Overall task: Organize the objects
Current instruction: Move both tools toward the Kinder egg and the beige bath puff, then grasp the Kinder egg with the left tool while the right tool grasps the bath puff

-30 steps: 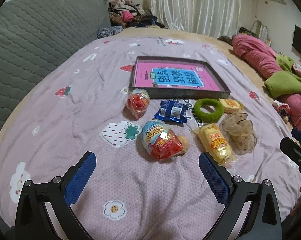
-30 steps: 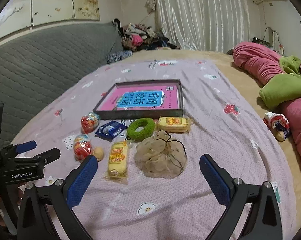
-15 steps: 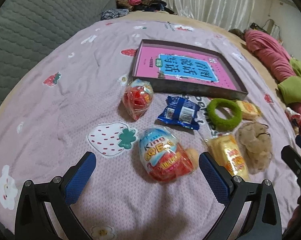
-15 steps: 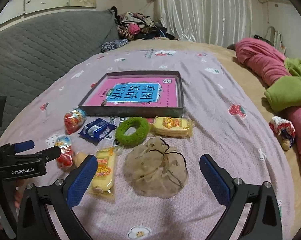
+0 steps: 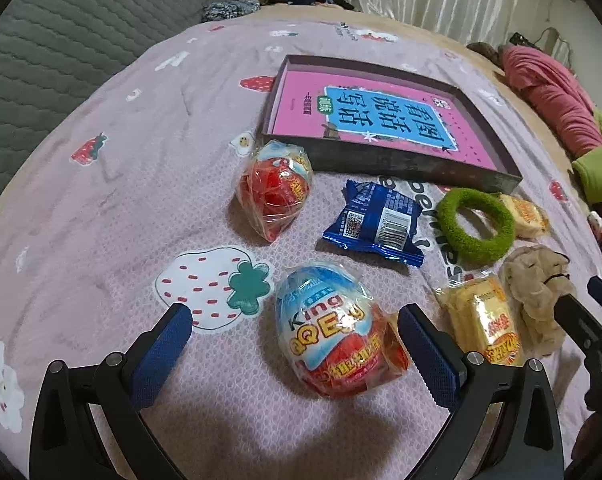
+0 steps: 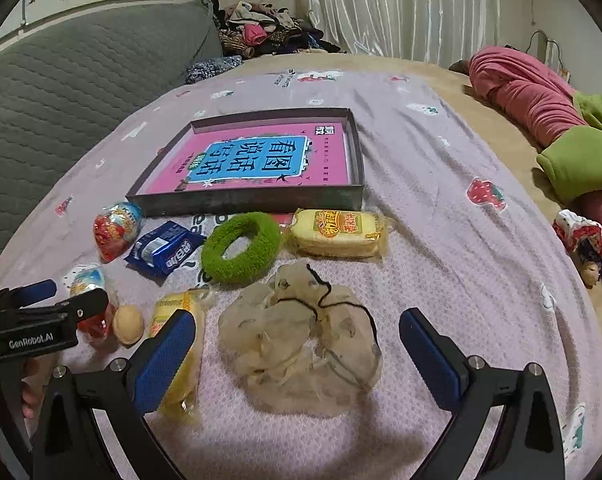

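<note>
While both hand-held grippers [image 5: 295,344] [image 6: 297,344] gape empty: two toy eggs [image 5: 327,344], two yellow cakes [image 6: 339,233], one green ring [image 6: 241,253].

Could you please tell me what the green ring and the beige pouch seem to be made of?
Green ring: looks like fuzzy terry or chenille fabric, matte, with a nubby pile; probably soft. Beige pouch: appears to be thin sheer mesh or organza, crumpled and semi-transparent, with a dark drawstring cord.

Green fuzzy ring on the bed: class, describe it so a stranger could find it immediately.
Start at the shallow dark box holding a pink book on the lilac bedspread. Just in front of its near wall lies the green fuzzy ring, between a blue foil packet and a yellow wrapped cake. It alone is unwrapped, with a hole.
</note>
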The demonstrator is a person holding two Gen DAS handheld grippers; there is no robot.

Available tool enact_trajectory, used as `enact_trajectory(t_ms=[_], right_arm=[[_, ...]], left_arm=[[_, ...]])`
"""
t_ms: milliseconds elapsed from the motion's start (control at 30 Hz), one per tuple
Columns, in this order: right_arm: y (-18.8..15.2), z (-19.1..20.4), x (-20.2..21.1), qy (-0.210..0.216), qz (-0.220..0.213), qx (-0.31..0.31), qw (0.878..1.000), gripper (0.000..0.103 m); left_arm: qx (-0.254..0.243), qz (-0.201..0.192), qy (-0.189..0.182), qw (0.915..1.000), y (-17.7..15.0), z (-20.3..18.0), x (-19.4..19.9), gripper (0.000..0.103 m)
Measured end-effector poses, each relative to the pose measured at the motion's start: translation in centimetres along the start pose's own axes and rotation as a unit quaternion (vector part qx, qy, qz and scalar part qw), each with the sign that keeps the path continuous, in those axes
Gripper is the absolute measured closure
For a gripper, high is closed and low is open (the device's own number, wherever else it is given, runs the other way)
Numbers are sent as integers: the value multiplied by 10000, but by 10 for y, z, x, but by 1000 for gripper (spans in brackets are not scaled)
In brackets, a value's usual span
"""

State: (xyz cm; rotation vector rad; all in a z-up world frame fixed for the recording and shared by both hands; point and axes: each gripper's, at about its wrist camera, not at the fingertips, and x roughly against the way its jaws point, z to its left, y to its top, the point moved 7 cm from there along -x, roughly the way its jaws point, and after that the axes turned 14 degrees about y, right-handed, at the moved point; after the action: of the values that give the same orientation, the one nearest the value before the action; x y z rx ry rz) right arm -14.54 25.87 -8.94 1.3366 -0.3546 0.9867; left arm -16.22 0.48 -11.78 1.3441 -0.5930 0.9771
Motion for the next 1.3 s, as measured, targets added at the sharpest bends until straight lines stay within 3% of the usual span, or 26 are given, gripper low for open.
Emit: enact_trajectory(t_ms=[400, 567, 633, 767, 800, 833, 933, 1067, 1100, 1167, 1300], right_arm=[[-5, -11, -26, -110, 262, -56, 9996, 1], [-5, -6, -31, -92, 328, 102, 9994, 26], [-6, -5, -34, -85, 366, 109, 9992, 30], [-9, 0, -38, 32, 463, 166, 9988, 45], [-9, 1, -39, 79, 475, 178, 9987, 49], [-10, 2, -40, 87, 481, 199, 9986, 50], [-11, 2, -41, 163, 483, 201, 9985, 61], [-9, 2, -37, 276, 418, 195, 9986, 70], [-9, 3, -36, 280, 423, 223, 9985, 73], [-9, 5, -35, 364, 370, 244, 9984, 77], [-7, 8, -31, 386, 291, 307, 9984, 79]], left_arm=[[185, 217, 36, 9996, -1, -1, -18, 1], [376, 372, -161, 9985, -6, 5, -23, 1], [411, 469, -280, 9977, -8, 4, -25, 6], [485, 577, -407, 9963, -8, 4, -29, 7], [480, 589, -394, 9963, -8, 4, -30, 10], [497, 597, -417, 9961, -7, 4, -31, 22], [390, 512, -311, 9974, -5, 3, -29, 43], [385, 522, -418, 9970, -4, 5, -29, 45], [394, 508, -466, 9968, -4, 5, -28, 51], [413, 449, -528, 9967, -2, 6, -27, 52], [415, 434, -570, 9966, -2, 6, -27, 52]])
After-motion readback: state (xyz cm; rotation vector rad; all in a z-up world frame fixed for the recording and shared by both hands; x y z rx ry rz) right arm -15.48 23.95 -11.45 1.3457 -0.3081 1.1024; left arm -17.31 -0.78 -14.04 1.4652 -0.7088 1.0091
